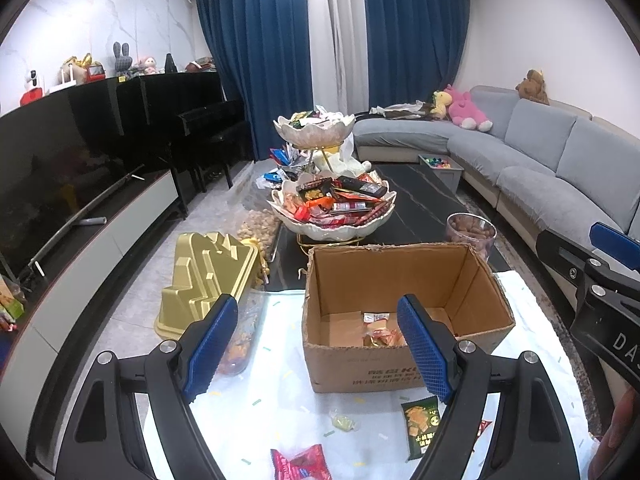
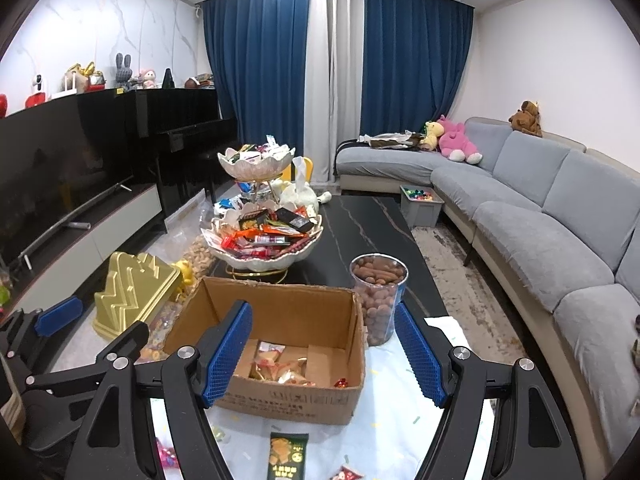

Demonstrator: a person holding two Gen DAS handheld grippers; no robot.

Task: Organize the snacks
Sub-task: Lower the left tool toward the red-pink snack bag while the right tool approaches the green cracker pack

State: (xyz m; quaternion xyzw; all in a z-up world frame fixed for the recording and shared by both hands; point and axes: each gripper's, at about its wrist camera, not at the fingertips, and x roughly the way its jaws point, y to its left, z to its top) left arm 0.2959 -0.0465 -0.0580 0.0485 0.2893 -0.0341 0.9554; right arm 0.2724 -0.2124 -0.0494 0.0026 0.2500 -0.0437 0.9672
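Nearest the cameras, the left gripper and the right gripper were held side by side above the near end of the worktop; each had its blue-padded fingers spread well apart with nothing between them. In the left wrist view the right gripper appeared at the right edge, beside part of a hand.

Directly below, on a white sheet covering the near worktop, lay loose snacks: a green cracker packet, a red packet and a small yellow-green sweet.

Just beyond stood an open cardboard box, its floor holding a few orange-and-white wrapped snacks and one small red sweet. A clear cylindrical jar of brown nuts stood just beside the box's right wall. To the left of the box, off the worktop's edge, was a gold moulded tray, tilted.

Behind the box, on the dark marble part of the worktop, rose a two-tier shell-shaped stand; its lower bowl was heaped with mixed packets, and its upper bowl also held some.

Farther off were a grey bin of coloured items, a grey corner sofa with plush toys, a television, a black piano and blue curtains.
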